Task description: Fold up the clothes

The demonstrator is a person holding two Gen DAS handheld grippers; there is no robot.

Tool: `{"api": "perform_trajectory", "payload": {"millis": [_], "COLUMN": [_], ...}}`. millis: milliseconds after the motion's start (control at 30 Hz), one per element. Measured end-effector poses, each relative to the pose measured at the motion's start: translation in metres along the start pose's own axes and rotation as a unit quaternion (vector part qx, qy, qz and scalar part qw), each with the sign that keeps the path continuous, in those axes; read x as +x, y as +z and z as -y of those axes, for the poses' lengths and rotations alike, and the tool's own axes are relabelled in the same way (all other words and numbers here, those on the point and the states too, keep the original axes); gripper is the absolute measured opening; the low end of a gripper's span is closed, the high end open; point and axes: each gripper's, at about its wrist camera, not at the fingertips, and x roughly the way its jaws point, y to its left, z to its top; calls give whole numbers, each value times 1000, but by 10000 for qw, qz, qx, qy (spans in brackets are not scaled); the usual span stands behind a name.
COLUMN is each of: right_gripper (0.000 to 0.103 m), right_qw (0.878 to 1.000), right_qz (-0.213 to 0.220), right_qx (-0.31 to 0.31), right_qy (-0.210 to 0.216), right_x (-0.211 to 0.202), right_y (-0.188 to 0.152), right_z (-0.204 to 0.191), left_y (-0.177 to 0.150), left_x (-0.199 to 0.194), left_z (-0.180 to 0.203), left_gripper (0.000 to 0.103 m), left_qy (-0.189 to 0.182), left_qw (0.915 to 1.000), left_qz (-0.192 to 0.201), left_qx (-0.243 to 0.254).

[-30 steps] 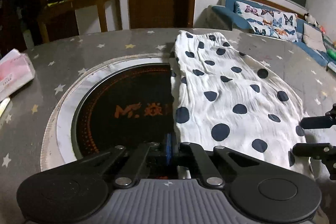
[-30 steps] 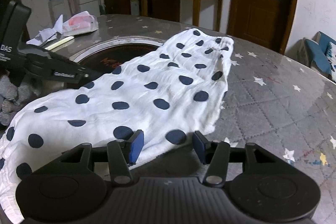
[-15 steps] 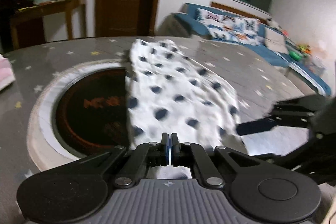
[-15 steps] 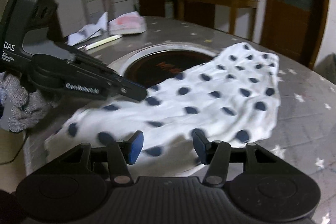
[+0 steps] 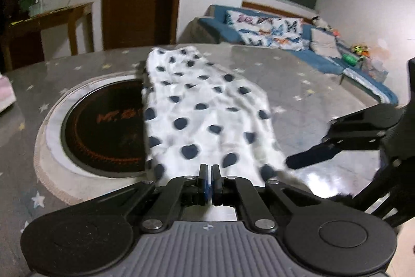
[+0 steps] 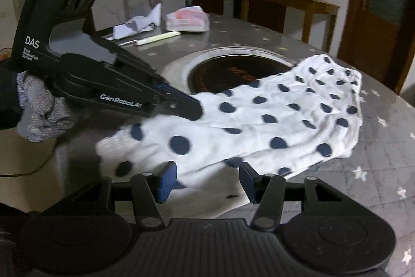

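Note:
A white garment with dark blue polka dots [image 5: 205,110] lies lengthwise on the grey star-patterned table [image 5: 311,105]; it also shows in the right wrist view [image 6: 285,116]. My left gripper [image 5: 210,173] is shut on the garment's near edge and lifts it off the table; it appears from the side in the right wrist view [image 6: 192,108]. My right gripper [image 6: 207,183] is open, its blue pads either side of the garment's near hem, holding nothing. It shows in the left wrist view [image 5: 311,155] to the right of the garment.
A round dark hotplate [image 5: 103,129] is set in the table, partly under the garment. A pink tissue pack [image 6: 188,21], folded paper [image 6: 137,26] and a pen [image 6: 158,38] lie at the far side. A sofa [image 5: 285,43] stands beyond.
My left gripper has lifted the garment's near edge up and pulled it back. My right gripper has moved along the near hem, still open. Both views are blurred by motion.

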Motion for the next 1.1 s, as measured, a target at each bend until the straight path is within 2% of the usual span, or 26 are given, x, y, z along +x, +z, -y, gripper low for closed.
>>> {"api": "perform_trajectory", "payload": {"millis": [100,200,300,467,633,833,967,1100], "right_gripper": [54,54,54,55,54,53,52,50], "right_qw": [9999,9994,9989,9973,9898,9741,9683,9652], "right_qz": [-86,-124,21,223,285,342,396,329], "right_qx": [46,225,414,688,1214,1880,2036,2139], "right_qy": [129,234,234,-156,-694,-1206,-1393,-1468], "right_x": [1,1,-11,-9,33,103,138,161], "right_y": [-5,-7,6,43,82,114,122,126], "right_z": [-1,5,24,79,160,249,281,297], "left_y": [-8,-18,-20,-16,-12,-9,-6,-6], "left_x": [3,12,12,7,5,6,6,5], "left_z": [7,7,1,1,-2,-7,-11,-13], "left_gripper": [3,3,3,4,7,14,24,25], "left_qy": [-161,-169,-251,-365,-474,-565,-565,-578], "left_qw": [9998,9994,9992,9990,9983,9971,9968,9965], "left_qz": [-100,-297,-287,-211,-192,-246,-281,-311], "left_qx": [52,37,-80,-146,-291,-447,-501,-512]}}
